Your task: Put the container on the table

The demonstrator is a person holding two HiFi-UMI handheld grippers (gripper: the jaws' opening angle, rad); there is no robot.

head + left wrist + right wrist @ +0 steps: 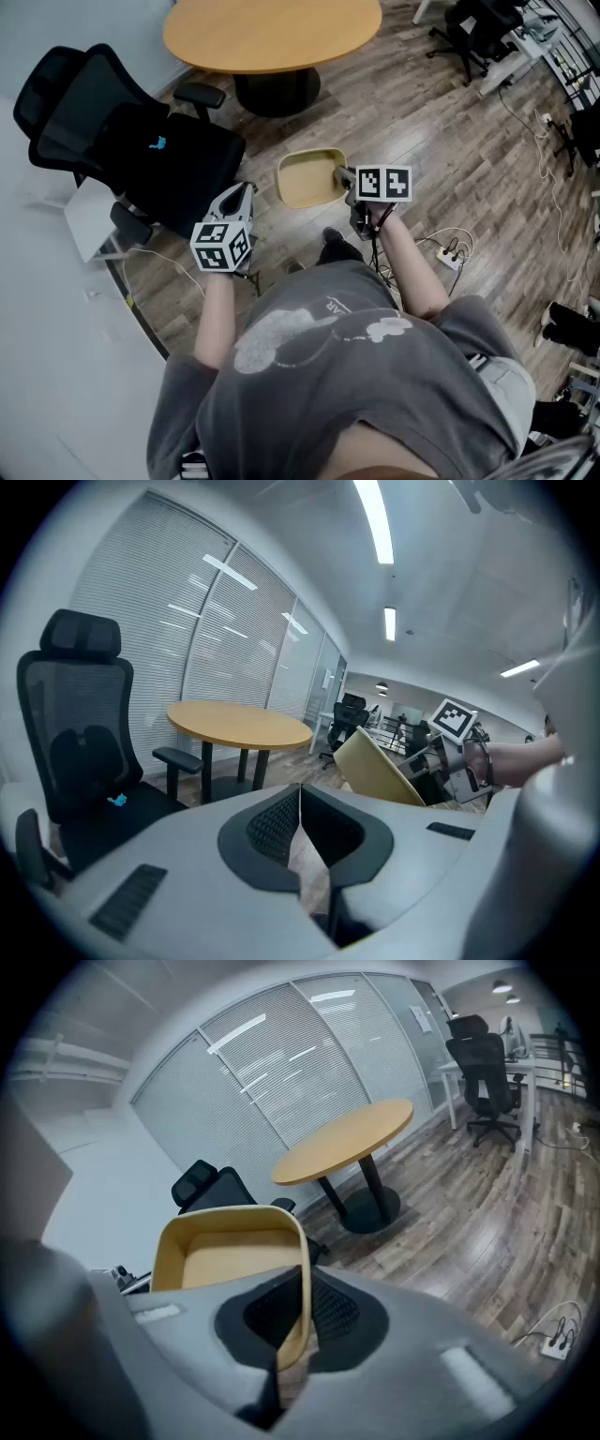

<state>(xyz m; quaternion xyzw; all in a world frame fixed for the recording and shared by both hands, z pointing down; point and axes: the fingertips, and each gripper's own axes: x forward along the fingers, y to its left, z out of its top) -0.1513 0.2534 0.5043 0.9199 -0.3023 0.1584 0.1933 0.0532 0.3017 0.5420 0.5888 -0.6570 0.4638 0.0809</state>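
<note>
A shallow yellow container (310, 177) hangs in the air above the wooden floor, its hollow facing up. My right gripper (349, 179) is shut on its right rim; in the right gripper view the container (230, 1255) fills the middle and its wall runs between the jaws of the gripper (298, 1321). My left gripper (240, 199) is shut with nothing in it, left of the container and apart from it. The left gripper (300, 825) view shows the container (378, 771) tilted to its right. The round wooden table (273, 32) stands ahead, its top bare.
A black office chair (122, 131) stands at the left, close to my left gripper. A white power strip (450, 255) with cables lies on the floor at the right. More chairs and desks (487, 33) stand at the far right. A white wall runs along the left.
</note>
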